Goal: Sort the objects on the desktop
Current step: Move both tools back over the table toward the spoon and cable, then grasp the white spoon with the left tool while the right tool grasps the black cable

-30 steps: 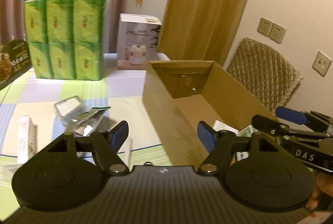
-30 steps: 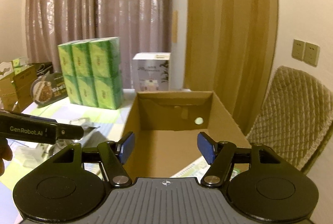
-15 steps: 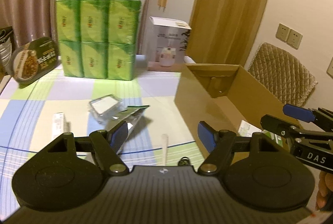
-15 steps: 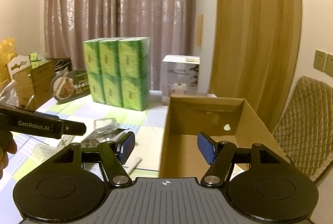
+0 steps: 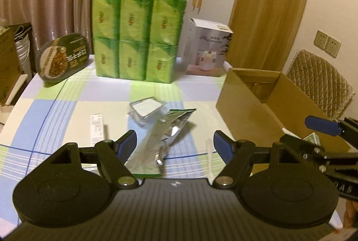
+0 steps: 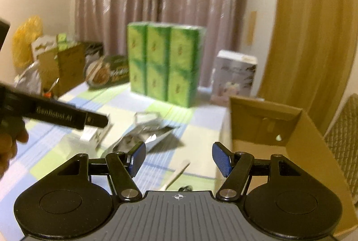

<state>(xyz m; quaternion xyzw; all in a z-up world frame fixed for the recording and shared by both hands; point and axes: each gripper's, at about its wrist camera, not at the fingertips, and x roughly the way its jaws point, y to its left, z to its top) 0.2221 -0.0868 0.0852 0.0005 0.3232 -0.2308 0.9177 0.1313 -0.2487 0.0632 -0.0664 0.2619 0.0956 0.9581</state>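
Note:
Loose items lie on the checked tablecloth: a silver foil pouch (image 5: pixel 165 133) (image 6: pixel 143 135), a clear plastic case (image 5: pixel 146 109) (image 6: pixel 146 118) behind it, a small white carton (image 5: pixel 97 126) (image 6: pixel 98 135) to the left and a thin white stick (image 5: pixel 209 158) (image 6: pixel 176 173) near the front. An open cardboard box (image 5: pixel 246 111) (image 6: pixel 290 129) stands at the right. My left gripper (image 5: pixel 174 144) hangs open over the near end of the pouch, holding nothing; its tip (image 6: pixel 105 120) shows above the carton. My right gripper (image 6: pixel 179 158) (image 5: pixel 306 132) is open and empty beside the box's left wall.
A stack of green tissue packs (image 5: pixel 138 39) stands at the back with a white product box (image 5: pixel 208 50) to its right. An oval food tray (image 5: pixel 63 57) leans at the back left. A quilted chair (image 5: pixel 320 82) sits behind the cardboard box. Bags and cartons (image 6: pixel 51 57) crowd the far left.
Both grippers have swung left, away from the cardboard box and toward the middle of the table. The loose items now lie in front of them. Both jaws stay open and empty.

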